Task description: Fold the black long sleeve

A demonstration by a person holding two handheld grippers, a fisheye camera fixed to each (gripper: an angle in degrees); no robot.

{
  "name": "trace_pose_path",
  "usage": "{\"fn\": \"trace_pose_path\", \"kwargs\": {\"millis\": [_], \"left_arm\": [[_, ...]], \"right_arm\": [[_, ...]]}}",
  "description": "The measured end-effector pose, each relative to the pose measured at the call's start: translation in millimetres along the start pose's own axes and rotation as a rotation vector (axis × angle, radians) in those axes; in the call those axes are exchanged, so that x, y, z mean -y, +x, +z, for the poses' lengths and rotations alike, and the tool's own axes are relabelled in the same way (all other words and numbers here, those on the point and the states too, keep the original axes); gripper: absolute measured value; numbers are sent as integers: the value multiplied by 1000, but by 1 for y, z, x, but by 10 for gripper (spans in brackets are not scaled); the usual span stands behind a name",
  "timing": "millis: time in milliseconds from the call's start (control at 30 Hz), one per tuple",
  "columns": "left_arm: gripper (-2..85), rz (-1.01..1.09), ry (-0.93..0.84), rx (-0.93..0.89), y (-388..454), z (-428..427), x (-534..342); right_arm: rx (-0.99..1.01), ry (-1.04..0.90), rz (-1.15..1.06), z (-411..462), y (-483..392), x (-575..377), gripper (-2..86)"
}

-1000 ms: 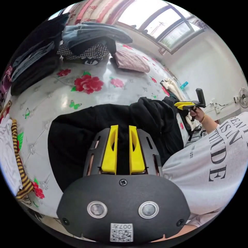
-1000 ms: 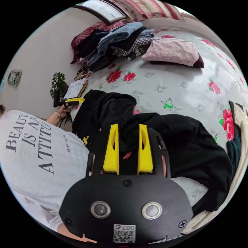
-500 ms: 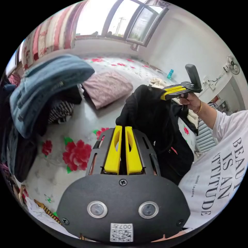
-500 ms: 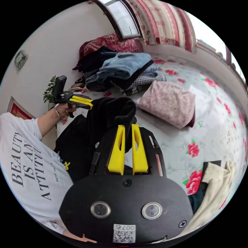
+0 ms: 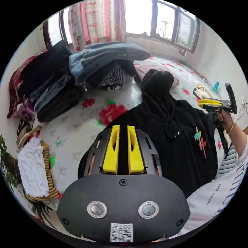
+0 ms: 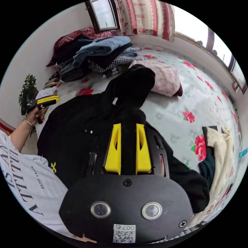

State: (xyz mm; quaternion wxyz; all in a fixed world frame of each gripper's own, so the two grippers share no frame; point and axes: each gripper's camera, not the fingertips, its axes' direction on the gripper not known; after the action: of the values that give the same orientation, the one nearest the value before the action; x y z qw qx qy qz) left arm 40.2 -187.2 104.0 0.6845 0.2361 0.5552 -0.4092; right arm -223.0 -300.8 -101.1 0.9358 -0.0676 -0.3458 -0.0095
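Observation:
The black long sleeve (image 5: 178, 139), a hooded top with a small coloured print, lies spread front-up on the flowered bed cover (image 5: 75, 124). Its hood (image 6: 134, 85) points toward the clothes pile. My left gripper (image 5: 123, 129) sits at one edge of the garment, its yellow jaws close together with black cloth pinched between them. In the right gripper view it shows far left in a hand (image 6: 47, 99). At the opposite edge my right gripper (image 6: 128, 129) has black cloth bunched between its jaws. It also appears at the far right of the left gripper view (image 5: 210, 103).
A tall pile of jeans and dark clothes (image 5: 103, 56) stands at the bed's far side, with a folded pink piece (image 6: 165, 75) beside the hood. White and striped clothes (image 5: 33, 165) lie at one edge, a cream garment (image 6: 219, 147) at another. The person's white shirt (image 6: 23, 175) is close.
Half a second ago the garment hung bunched in the air between both grippers. Now it lies spread on the bed, and the grippers are lower and farther apart.

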Motion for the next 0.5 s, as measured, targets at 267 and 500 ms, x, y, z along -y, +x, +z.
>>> {"fn": "trace_pose_path", "kwargs": {"millis": [267, 500], "left_arm": [[63, -362, -220, 144, -67, -49, -186], [62, -122, -123, 89, -42, -16, -53]], "right_arm": [[-118, -155, 329, -20, 14, -138, 66], [-199, -89, 423, -41, 74, -105, 48]]}}
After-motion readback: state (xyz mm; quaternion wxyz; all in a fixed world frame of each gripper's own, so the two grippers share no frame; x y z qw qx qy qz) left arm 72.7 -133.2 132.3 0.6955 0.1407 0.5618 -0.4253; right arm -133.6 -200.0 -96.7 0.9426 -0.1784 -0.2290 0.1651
